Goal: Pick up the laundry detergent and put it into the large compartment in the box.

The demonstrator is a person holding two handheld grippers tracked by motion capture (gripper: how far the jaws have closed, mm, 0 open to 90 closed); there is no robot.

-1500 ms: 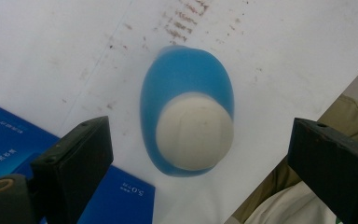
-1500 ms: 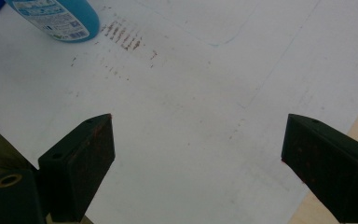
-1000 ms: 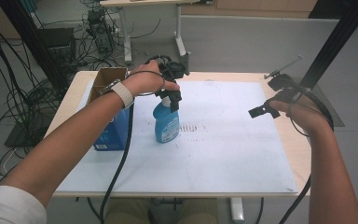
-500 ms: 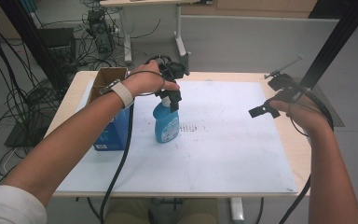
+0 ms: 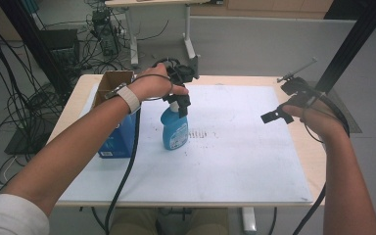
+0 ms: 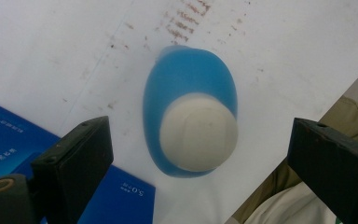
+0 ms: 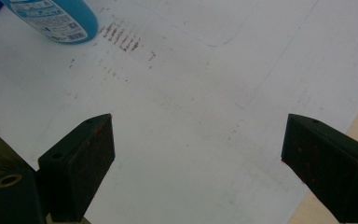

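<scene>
The white sheet covers my table. On it a blue box sits just beside the upright blue bottle. My left claw hangs spread wide above its white cap; my right claw, released, hovers well apart.

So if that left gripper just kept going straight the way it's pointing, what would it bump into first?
Most likely the white cap of the blue spray bottle. The left gripper points down at it with its jaws open, one on each side of the cap. How near it is cannot be told.
</scene>
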